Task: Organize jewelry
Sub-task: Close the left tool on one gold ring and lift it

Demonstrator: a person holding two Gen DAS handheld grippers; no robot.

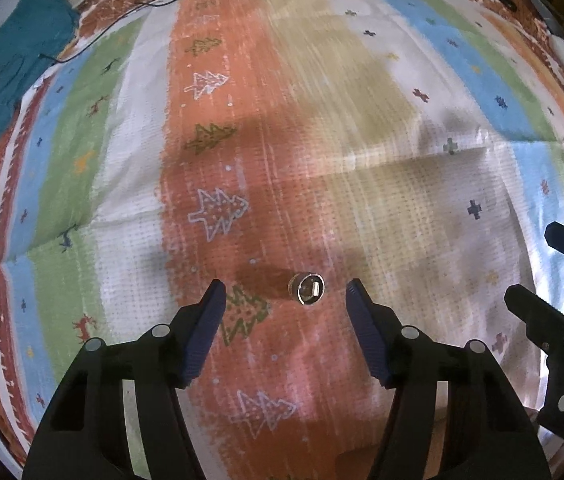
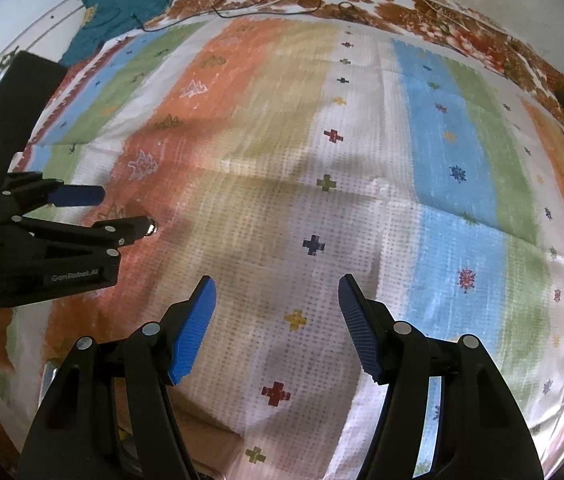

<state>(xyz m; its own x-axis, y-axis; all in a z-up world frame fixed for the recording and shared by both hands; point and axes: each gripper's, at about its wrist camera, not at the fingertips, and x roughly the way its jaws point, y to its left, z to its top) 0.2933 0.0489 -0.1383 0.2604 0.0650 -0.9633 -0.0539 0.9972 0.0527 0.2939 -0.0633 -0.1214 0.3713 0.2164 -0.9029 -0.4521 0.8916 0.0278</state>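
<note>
- Ring (image 1: 306, 289) lies on the orange stripe of the cloth (image 1: 362, 208), between the spread pads of the left tool (image 1: 286, 286), untouched
- Small and round, it may roll or tip aside if one pad lands first
- Right tool (image 2: 277, 286) is spread, empty, well apart

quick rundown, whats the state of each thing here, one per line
ring: lying on the orange stripe, between the left tool's fingers, not touched
left tool: open, pointing down over the ring
right tool: open, empty, over the white stripe
striped cloth: spread flat, creased
teal garment: crumpled at the far edge
black cable: loose along the far edge
</note>
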